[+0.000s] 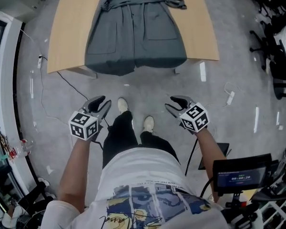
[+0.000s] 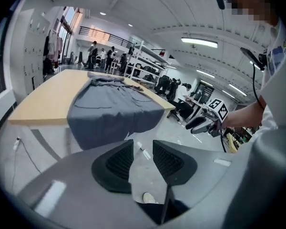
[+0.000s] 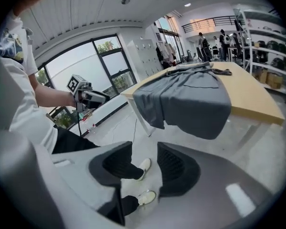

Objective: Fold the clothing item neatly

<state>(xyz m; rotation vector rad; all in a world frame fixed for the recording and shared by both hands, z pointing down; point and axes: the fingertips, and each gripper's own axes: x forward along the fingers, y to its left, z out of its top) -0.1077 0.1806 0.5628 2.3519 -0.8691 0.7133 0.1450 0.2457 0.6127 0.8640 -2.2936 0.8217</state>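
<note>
We stand back from the table, both grippers empty.
The grey garment (image 1: 136, 32) lies spread on the wooden table (image 1: 66, 27) at top centre, hem over the near edge. Below it, our left gripper (image 1: 103, 104) and right gripper (image 1: 172, 103) hover with jaws narrowly apart, holding nothing.

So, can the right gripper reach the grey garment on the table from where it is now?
Probably not yet. The right gripper, open and empty, is held near the person's body, with floor between it and the grey garment hanging over the table edge. Nothing blocks the way.
</note>
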